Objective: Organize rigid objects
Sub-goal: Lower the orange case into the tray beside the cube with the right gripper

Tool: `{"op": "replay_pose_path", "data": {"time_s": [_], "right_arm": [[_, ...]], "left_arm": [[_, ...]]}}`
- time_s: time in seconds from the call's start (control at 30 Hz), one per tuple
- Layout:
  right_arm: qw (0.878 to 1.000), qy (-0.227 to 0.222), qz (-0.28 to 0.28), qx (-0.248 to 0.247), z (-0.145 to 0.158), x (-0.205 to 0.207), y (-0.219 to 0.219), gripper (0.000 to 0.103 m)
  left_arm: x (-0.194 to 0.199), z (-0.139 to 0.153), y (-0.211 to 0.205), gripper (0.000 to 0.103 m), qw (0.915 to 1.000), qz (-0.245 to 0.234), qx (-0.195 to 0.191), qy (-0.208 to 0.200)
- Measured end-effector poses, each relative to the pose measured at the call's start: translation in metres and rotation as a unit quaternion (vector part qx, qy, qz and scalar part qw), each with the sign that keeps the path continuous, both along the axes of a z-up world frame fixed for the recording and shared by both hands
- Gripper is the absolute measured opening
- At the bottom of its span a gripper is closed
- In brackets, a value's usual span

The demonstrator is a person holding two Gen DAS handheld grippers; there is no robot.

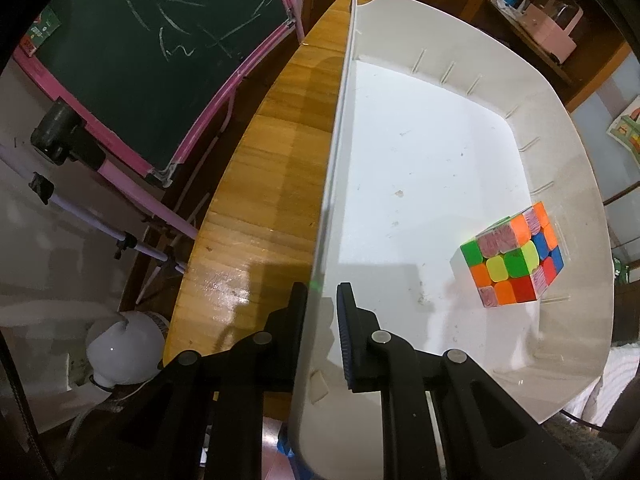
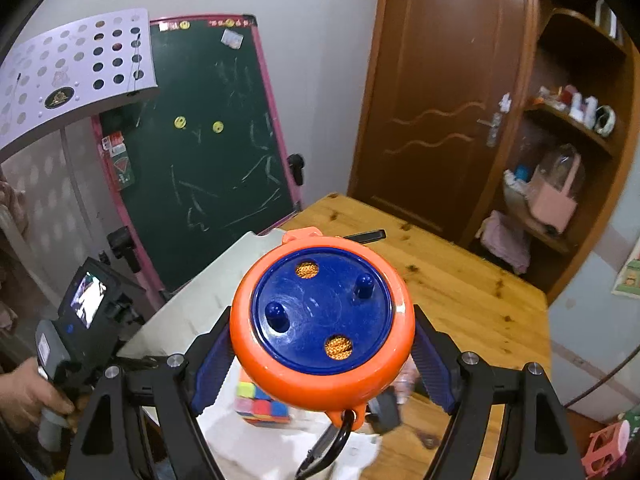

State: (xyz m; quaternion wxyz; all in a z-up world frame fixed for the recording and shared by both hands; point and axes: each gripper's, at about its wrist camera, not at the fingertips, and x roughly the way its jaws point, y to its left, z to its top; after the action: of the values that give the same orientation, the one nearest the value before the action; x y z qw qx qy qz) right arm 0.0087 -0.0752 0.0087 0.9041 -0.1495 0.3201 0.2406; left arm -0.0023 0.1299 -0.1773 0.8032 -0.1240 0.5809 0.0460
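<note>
A white plastic bin [image 1: 560, 140] sits on the wooden table [image 1: 272, 152]. My left gripper [image 1: 322, 296] is shut on the bin's near wall, one finger outside and one inside. Inside the bin, a multicoloured puzzle cube [image 1: 512, 264] rests against the right wall. My right gripper [image 2: 322, 368] is shut on a round orange toy with a blue face [image 2: 320, 312], and its blue pads [image 2: 212, 368] press both sides. A black clip [image 2: 324, 452] hangs from the toy. The toy hangs above the bin [image 2: 192, 312], with the cube [image 2: 260, 400] blurred below it.
A pink-framed chalkboard [image 2: 208, 160] stands left of the table [image 2: 460, 280]. A flat black item [image 2: 366, 236] lies at the table's far end. A person's hand [image 2: 24, 392] grips the other tool's handle. A brown door and shelves stand behind.
</note>
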Motion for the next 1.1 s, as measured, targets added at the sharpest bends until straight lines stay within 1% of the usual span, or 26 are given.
{"op": "replay_pose_path", "data": {"time_s": [0.17, 0.43, 0.7, 0.83, 0.97, 1.1], "right_arm": [[1.000, 0.020, 0.001, -0.014, -0.021, 0.019, 0.021, 0.081], [0.994, 0.090, -0.028, -0.047, -0.073, 0.064, 0.043, 0.081], [0.980, 0.165, -0.054, -0.093, -0.122, 0.097, 0.057, 0.081], [0.972, 0.203, -0.057, -0.105, -0.141, 0.108, 0.063, 0.081], [0.964, 0.229, -0.050, -0.128, -0.154, 0.112, 0.068, 0.081], [0.961, 0.239, -0.039, -0.132, -0.156, 0.110, 0.069, 0.081]], "left_arm": [[0.002, -0.005, 0.001, 0.016, 1.0000, -0.005, 0.002, 0.001], [0.002, -0.009, -0.005, 0.016, 0.9999, -0.010, 0.007, 0.008], [0.003, -0.009, -0.008, 0.016, 0.9997, -0.015, 0.011, 0.012], [0.004, -0.009, -0.009, 0.016, 0.9997, -0.012, 0.011, 0.016], [0.006, -0.010, -0.007, 0.016, 0.9996, -0.012, 0.013, 0.020], [0.006, -0.008, -0.006, 0.016, 0.9996, -0.005, 0.006, 0.026]]}}
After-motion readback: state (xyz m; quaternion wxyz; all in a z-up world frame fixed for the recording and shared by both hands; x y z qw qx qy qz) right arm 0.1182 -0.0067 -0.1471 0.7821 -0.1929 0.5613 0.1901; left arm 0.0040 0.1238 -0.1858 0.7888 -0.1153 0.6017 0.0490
